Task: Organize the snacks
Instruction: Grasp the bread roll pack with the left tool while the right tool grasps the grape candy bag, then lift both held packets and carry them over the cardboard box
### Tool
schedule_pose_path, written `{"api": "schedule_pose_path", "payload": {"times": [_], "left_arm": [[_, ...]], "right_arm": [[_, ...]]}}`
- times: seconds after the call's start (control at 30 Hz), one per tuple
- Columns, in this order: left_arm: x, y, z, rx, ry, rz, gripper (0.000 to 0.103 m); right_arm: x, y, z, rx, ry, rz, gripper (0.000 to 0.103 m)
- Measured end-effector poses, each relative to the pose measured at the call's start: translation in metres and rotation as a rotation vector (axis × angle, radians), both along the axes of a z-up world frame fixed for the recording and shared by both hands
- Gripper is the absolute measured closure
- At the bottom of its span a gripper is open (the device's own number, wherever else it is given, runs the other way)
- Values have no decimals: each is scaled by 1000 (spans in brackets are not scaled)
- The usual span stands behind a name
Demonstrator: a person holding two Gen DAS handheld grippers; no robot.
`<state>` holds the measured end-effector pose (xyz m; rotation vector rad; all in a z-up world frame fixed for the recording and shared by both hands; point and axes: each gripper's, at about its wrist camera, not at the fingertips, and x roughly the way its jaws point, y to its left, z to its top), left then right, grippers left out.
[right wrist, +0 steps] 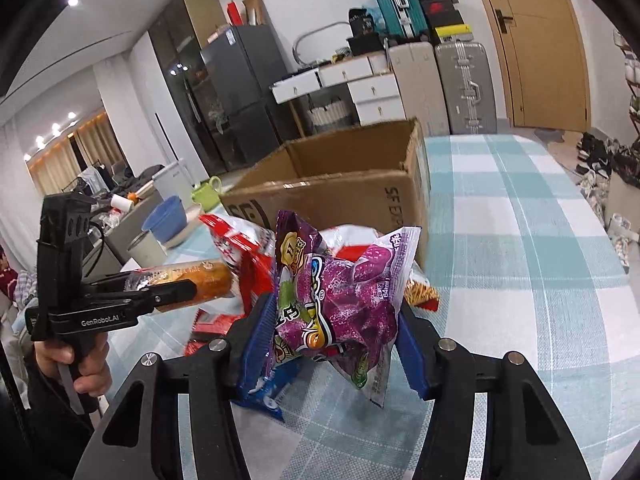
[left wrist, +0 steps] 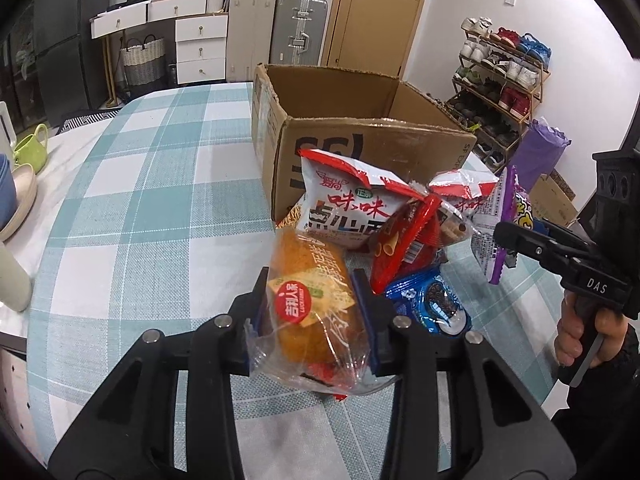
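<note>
A wrapped orange bread roll (left wrist: pixel 310 312) sits clamped crosswise between the blue pads of the left gripper (left wrist: pixel 312 304), its jaws drawn narrow against both sides of the clear wrapper, the red round sticker facing the camera and the packet's crimped end hanging toward the handle. To its right the right gripper (right wrist: pixel 332 320) pinches a purple snack bag (right wrist: pixel 344 304) at its waist, so that the foil bulges above and below the jaws and the top corners fan out. Both packets are held above the checked table (left wrist: pixel 152 208). Just beyond the roll, a blue cookie packet (left wrist: pixel 430 300) lies flat on the cloth, with a red packet (left wrist: pixel 404 240) leaning over it and a white-and-red snack bag (left wrist: pixel 344 208) propped behind. These rest against the front wall of an open cardboard box (left wrist: pixel 360 140), which stands at the middle of the table. A person's hand (left wrist: pixel 580 336) grips the right tool's trigger at the frame edge
</note>
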<state>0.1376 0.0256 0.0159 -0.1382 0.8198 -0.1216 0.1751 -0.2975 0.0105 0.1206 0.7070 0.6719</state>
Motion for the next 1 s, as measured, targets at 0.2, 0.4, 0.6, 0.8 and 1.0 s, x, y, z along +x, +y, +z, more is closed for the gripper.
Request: {"api": "schedule_pose_path", "payload": {"times": [0.2, 0.4, 0.6, 0.8, 1.0], "left_arm": [[-5, 2, 8, -21, -25, 1, 69], [-9, 1, 14, -26, -43, -20, 69], [-17, 4, 26, -40, -80, -15, 69], [-27, 4, 40, -59, -129, -15, 69], [-36, 3, 54, -88, -179, -24, 69]], "right_arm": [[-5, 0, 6, 6, -15, -4, 45], [-7, 1, 8, 8, -18, -2, 45], [-11, 0, 12, 19, -40, -3, 45], [-14, 1, 17, 24, -58, 1, 45], [-17, 5, 19, 18, -66, 7, 45]]}}
